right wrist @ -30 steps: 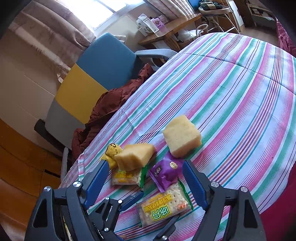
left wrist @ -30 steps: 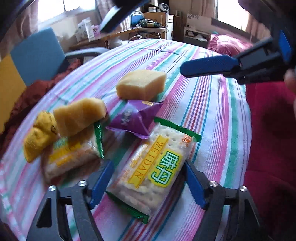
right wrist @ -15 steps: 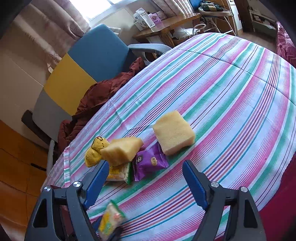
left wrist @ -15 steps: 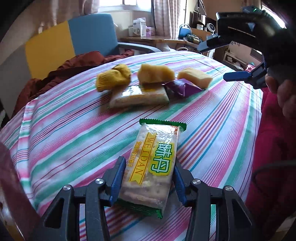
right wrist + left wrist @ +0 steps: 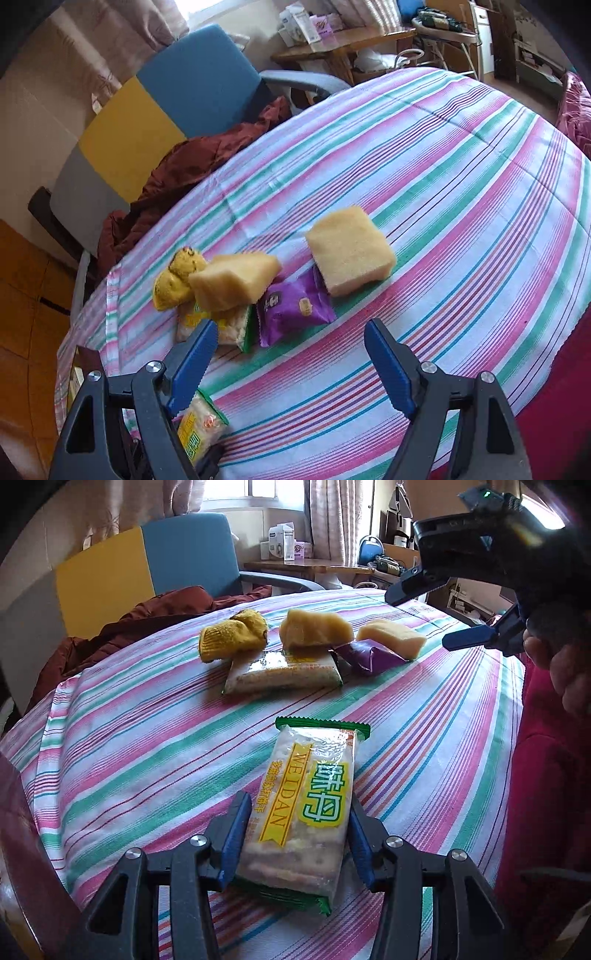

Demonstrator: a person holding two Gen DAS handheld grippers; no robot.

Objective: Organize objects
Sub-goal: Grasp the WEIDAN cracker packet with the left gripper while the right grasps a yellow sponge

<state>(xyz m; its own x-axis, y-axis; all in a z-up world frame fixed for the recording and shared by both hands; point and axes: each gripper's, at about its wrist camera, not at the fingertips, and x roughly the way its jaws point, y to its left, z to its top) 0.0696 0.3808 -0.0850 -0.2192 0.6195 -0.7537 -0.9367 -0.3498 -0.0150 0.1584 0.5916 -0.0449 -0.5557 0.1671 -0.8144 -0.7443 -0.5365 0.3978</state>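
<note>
Clearly left gripper (image 5: 295,834) jaws pinching cracker pack (image 5: 306,805) (yellow ribbon reads "WEIDAN"); right gripper (image 5: 286,354) jaws spread, empty.

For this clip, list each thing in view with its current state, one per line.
Left hand-held gripper: shut on cracker pack, apart from the pile.
Right hand-held gripper: open, empty, above the cloth.
Second cracker pack: flat, under sponge piece.
Purple packet: sealed, lying flat.
Sponge block: lying flat, overlapping purple packet's edge.
Yellow glove: crumpled.
</note>
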